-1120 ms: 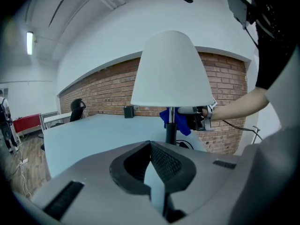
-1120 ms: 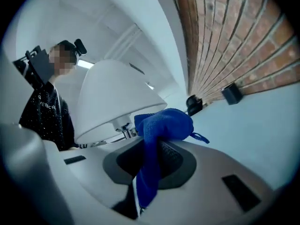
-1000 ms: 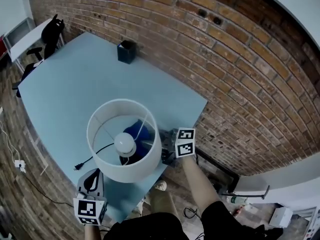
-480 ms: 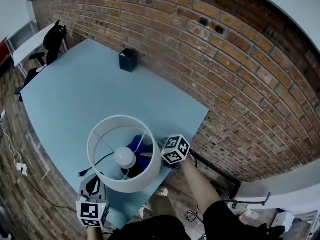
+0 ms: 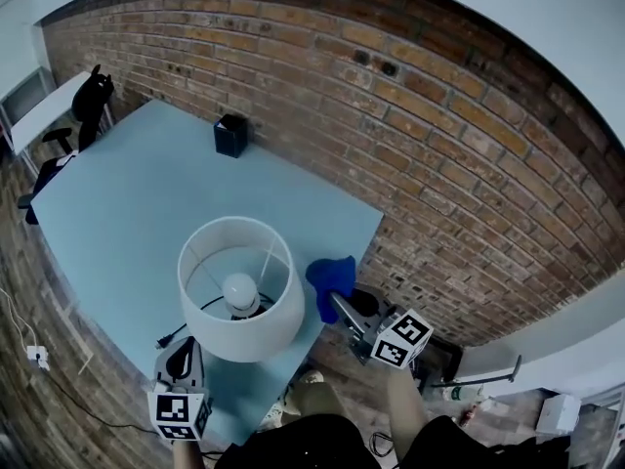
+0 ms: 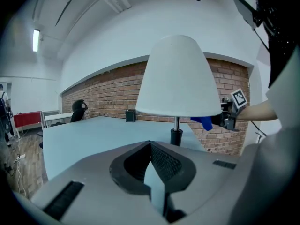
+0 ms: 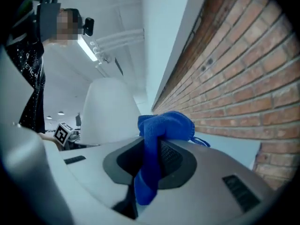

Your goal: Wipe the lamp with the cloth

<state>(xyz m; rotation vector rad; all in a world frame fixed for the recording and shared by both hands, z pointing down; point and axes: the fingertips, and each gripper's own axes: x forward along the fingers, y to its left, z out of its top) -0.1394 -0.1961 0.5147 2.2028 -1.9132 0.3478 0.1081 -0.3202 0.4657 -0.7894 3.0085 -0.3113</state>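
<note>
One white lamp [image 5: 239, 291] on the bench [image 5: 137, 184] — right gripper [image 5: 338, 304] fingers pinch one blue cloth [image 5: 332, 275]; left gripper [image 5: 180, 352] fingers closed, empty.

Grey left gripper [image 5: 185, 348] and right gripper [image 5: 338, 307] each bear a black-and-white marker cube [image 5: 401, 339].

The right claw [image 5: 339, 306] has drawn back from under the lamp [image 5: 237, 301] shade, carrying the blue cloth [image 5: 332, 275] out to the shade's right side, at the tabletop [image 5: 146, 189] edge.
</note>
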